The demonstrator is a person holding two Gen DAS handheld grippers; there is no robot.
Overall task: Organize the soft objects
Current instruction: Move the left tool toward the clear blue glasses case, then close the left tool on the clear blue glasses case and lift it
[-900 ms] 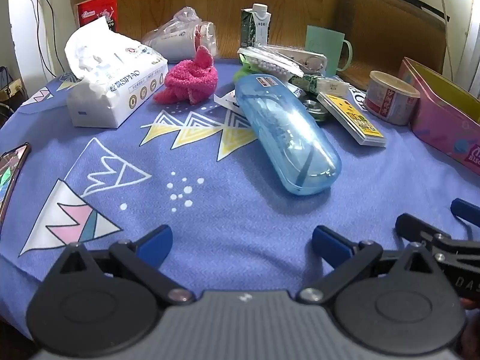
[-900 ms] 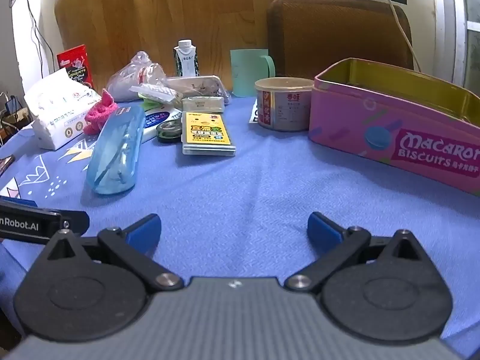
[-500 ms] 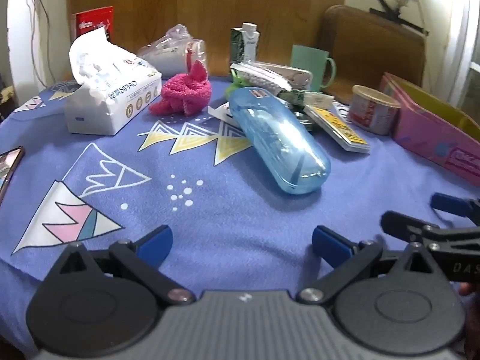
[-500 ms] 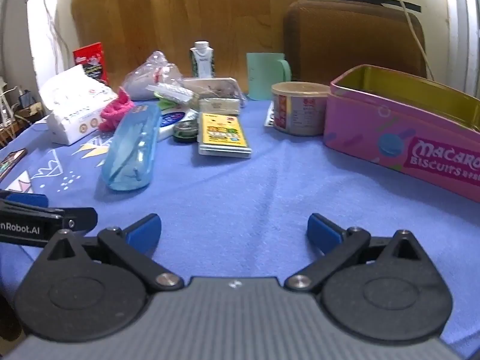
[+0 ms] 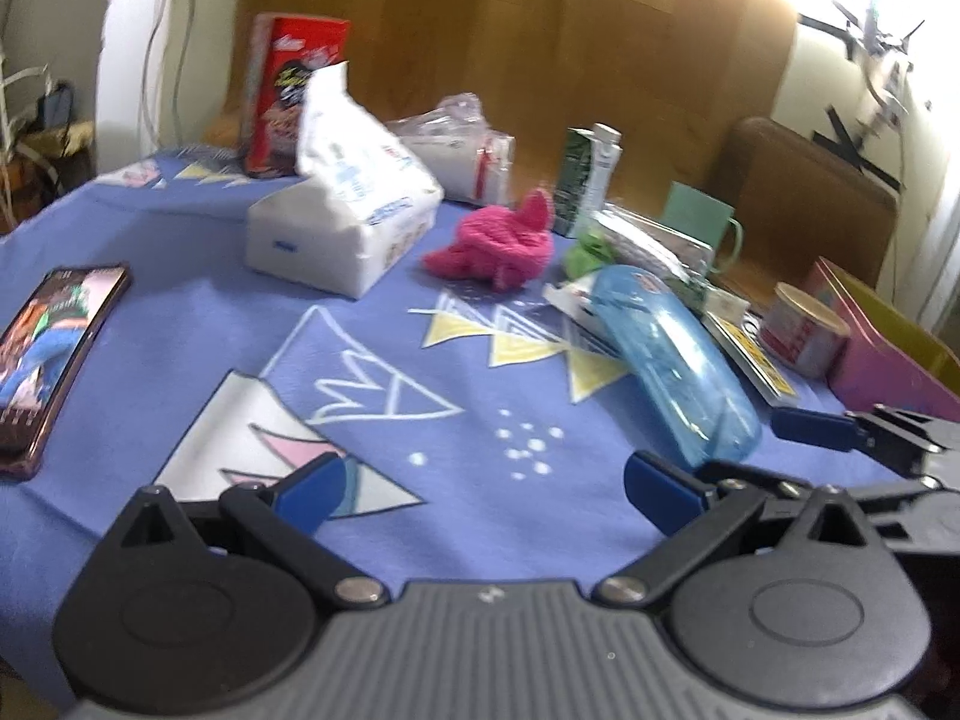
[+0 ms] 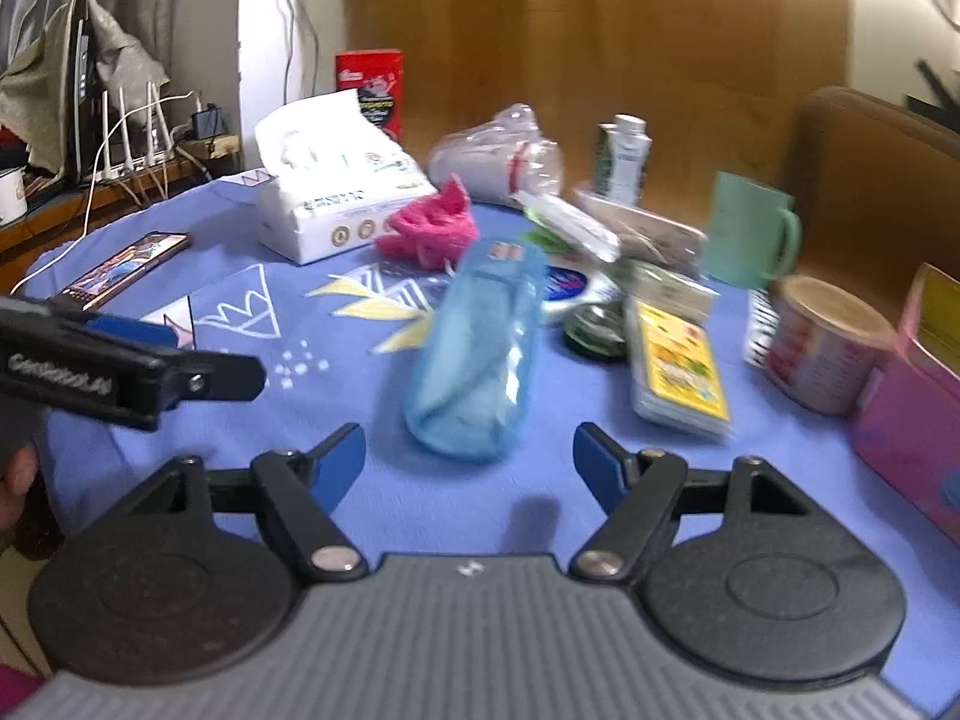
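Note:
A crumpled pink cloth (image 5: 498,246) lies at the far middle of the blue tablecloth, right of a white tissue pack (image 5: 342,222); both show in the right wrist view, the cloth (image 6: 429,228) and the pack (image 6: 336,204). A green soft thing (image 5: 588,252) peeks out behind a clear blue case (image 5: 672,360). My left gripper (image 5: 480,486) is open and empty above the near cloth. My right gripper (image 6: 468,462) is open and empty, just short of the blue case (image 6: 474,354). Both views are blurred.
A phone (image 5: 48,336) lies at the left edge. A pink biscuit tin (image 6: 924,402) stands at the right, with a round tub (image 6: 822,342), a yellow card pack (image 6: 678,372), a green mug (image 6: 750,228), a carton (image 6: 624,156) and a plastic bag (image 6: 498,156) behind.
Both grippers have swung left and risen; the table contents now sit further right in both views. The jaws stay open. Nothing on the table has moved.

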